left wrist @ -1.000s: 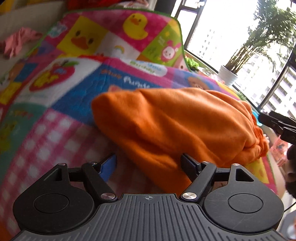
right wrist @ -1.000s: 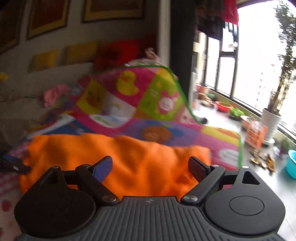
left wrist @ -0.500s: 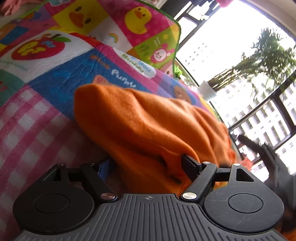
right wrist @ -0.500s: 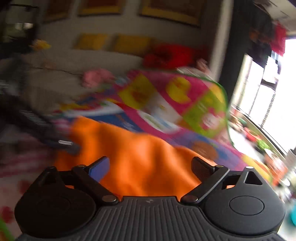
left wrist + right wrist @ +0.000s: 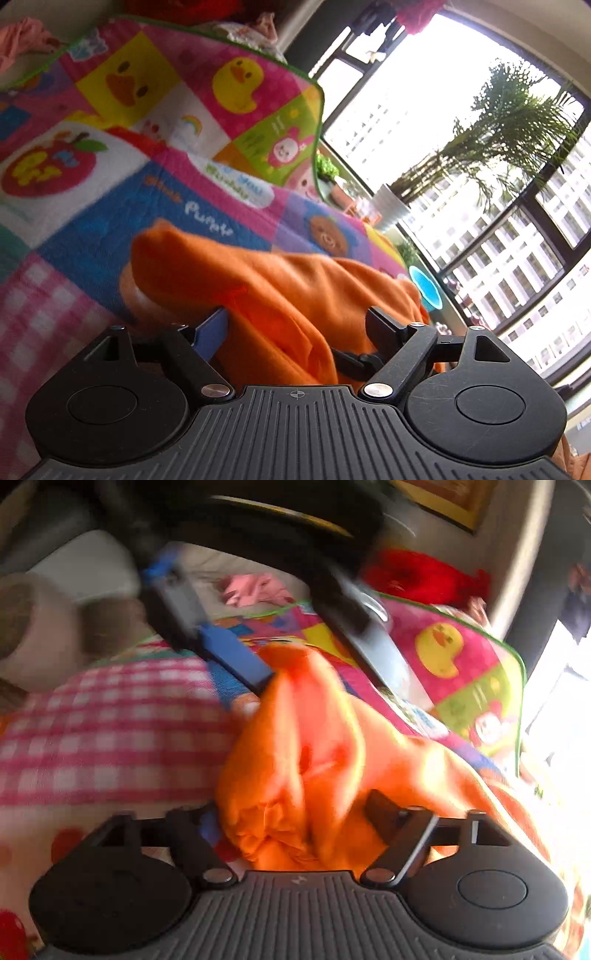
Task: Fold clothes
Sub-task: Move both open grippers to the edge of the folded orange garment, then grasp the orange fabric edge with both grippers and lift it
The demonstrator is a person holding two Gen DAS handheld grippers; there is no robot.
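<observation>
An orange garment point(image 5: 291, 288) lies bunched on a colourful play mat point(image 5: 92, 206). My left gripper point(image 5: 299, 321) is open, its fingers wide apart with orange cloth heaped between them. In the right wrist view, which is blurred, the garment point(image 5: 332, 760) fills the gap of my right gripper point(image 5: 291, 812), which is also open. The left gripper shows there above the cloth, its blue finger point(image 5: 232, 657) touching the garment's far corner. The tip of the right gripper's finger point(image 5: 351, 360) shows under the cloth in the left wrist view.
The mat point(image 5: 110, 731) has pink check, duck and apple panels. A pink garment point(image 5: 255, 589) and red cushion point(image 5: 424, 576) lie behind it. Large windows, a potted palm point(image 5: 395, 210) and a blue bowl point(image 5: 428, 290) are to the right.
Both grippers have moved in close to the orange garment, which now sits between their fingers. The two grippers have come near each other, and the cloth is more bunched.
</observation>
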